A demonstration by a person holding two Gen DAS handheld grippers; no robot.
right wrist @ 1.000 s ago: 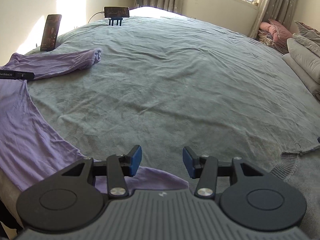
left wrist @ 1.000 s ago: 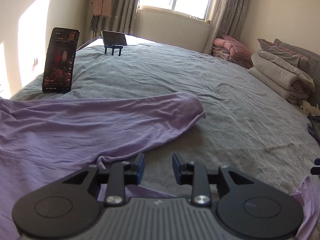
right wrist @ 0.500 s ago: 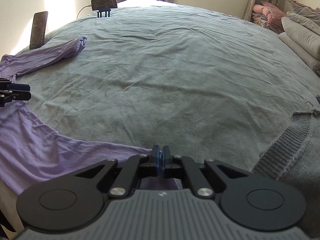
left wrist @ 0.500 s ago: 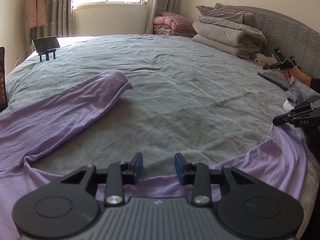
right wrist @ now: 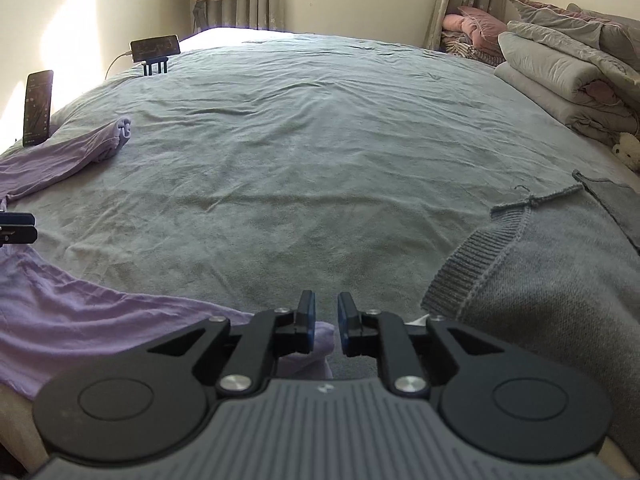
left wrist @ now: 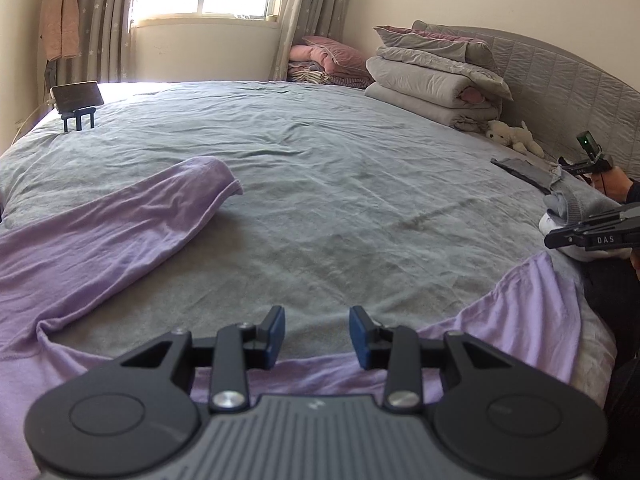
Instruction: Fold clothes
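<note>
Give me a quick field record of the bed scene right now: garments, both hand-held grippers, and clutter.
surface: grey-green bedspread
main garment: purple long-sleeved shirt, spread along near edge, one sleeve laid out across the bed
second garment: grey knit sweater, at right
left hand-held gripper: open, over the purple hem, holding nothing
right hand-held gripper: slightly open, at the shirt's corner
clutter: two phones on stands, folded grey quilts, white plush toy

A wide stretch of grey bedspread (right wrist: 312,168) lies bare mid-bed. Left of it a purple sleeve (left wrist: 120,224) reaches in; purple cloth also lines its near edge. A grey sweater (right wrist: 560,280) covers its right side. Folded quilts (left wrist: 432,80) bound its far right, two propped phones (right wrist: 154,49) its far left.
</note>
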